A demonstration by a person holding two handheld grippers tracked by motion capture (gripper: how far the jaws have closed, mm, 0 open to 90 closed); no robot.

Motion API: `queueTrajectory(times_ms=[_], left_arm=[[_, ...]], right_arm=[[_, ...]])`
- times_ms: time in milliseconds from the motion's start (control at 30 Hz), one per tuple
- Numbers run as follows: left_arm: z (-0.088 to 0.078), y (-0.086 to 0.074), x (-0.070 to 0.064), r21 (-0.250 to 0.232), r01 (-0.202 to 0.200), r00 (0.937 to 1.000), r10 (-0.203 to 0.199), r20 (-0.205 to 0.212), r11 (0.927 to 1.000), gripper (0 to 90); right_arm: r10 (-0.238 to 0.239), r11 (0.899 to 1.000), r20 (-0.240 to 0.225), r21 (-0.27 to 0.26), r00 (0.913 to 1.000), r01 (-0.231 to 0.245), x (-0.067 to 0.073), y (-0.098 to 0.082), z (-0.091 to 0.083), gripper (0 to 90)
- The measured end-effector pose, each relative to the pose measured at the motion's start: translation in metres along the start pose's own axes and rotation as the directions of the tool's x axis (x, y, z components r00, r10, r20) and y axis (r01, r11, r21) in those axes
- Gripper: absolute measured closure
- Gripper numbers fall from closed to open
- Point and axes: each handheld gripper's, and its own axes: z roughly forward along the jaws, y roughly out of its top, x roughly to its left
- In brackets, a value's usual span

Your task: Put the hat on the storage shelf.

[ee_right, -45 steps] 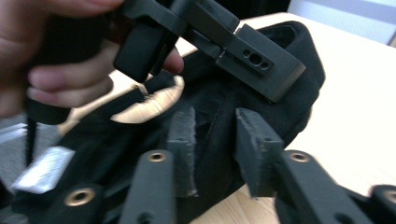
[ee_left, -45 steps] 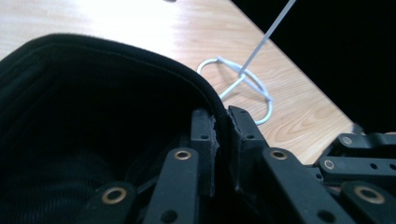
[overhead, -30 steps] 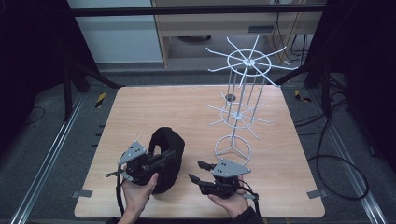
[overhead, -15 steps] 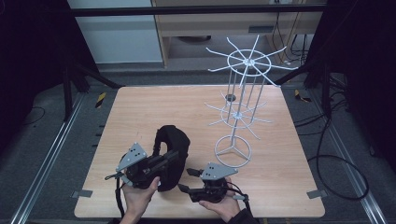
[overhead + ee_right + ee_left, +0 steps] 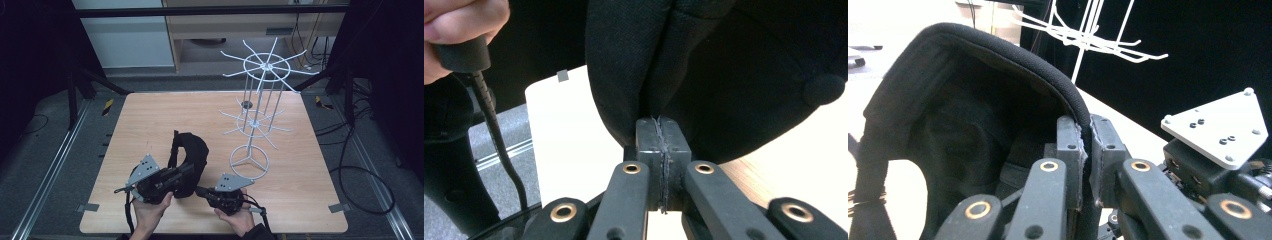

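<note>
Near the table's (image 5: 150, 115) front edge, left gripper (image 5: 182, 171) and right gripper (image 5: 200, 190), jaws just closing, both pinch the black cap's (image 5: 192, 150) rim, apparently to lift it toward the wire rack (image 5: 257, 125)

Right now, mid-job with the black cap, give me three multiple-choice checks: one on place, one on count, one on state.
1. Where is the black cap relative to the white wire rack in the high view?
A. To its left
B. Hung on its top ring
C. Behind it
2. How many grippers pinch the cap?
A. None
B. One
C. Two
3. How are the right gripper pads?
A. Wide open
B. Closed on cap fabric
C. Closed on a rack hook

Answers: 1 A, the cap sits on the table left of the rack's base. 2 C, the left gripper clamps the cap's edge and the right pinches a fold. 3 B, the pads meet with black fabric rising from between them; they have just been closing.
</note>
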Motion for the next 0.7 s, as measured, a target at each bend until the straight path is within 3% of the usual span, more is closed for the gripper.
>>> queueTrajectory(times_ms=[133,267,400,533,600,700], left_arm=[[0.000,-0.001,0.002,0.006,0.000,1.0000,0.000,-0.007,1.0000,84.0],[-0.003,0.001,0.004,0.006,-0.002,1.0000,0.002,0.003,1.0000,84.0],[-0.005,0.005,0.001,0.002,-0.010,0.9996,0.010,0.028,1.0000,84.0],[-0.006,0.006,-0.004,-0.003,-0.019,0.9986,0.019,0.050,0.9998,84.0],[-0.006,0.006,-0.007,-0.001,-0.022,0.9978,0.022,0.063,0.9997,84.0],[-0.003,0.005,-0.011,0.011,-0.030,0.9960,0.029,0.085,0.9995,84.0]], right_arm=[[-0.018,1.000,0.010,0.016,0.9998,0.018,0.001,-0.001,0.000,87.5],[-0.028,0.999,0.070,0.032,0.9972,0.026,-0.003,-0.004,-0.004,74.5],[0.015,1.000,0.140,0.012,0.9900,-0.017,-0.014,-0.004,-0.009,62.5],[0.036,0.999,0.208,-0.010,0.9775,-0.034,-0.022,-0.005,-0.009,47.3],[0.051,0.999,0.221,-0.017,0.9740,-0.048,-0.027,-0.006,-0.008,44.4],[0.080,0.997,0.204,-0.035,0.9757,-0.074,-0.032,-0.006,-0.006,43.6]])
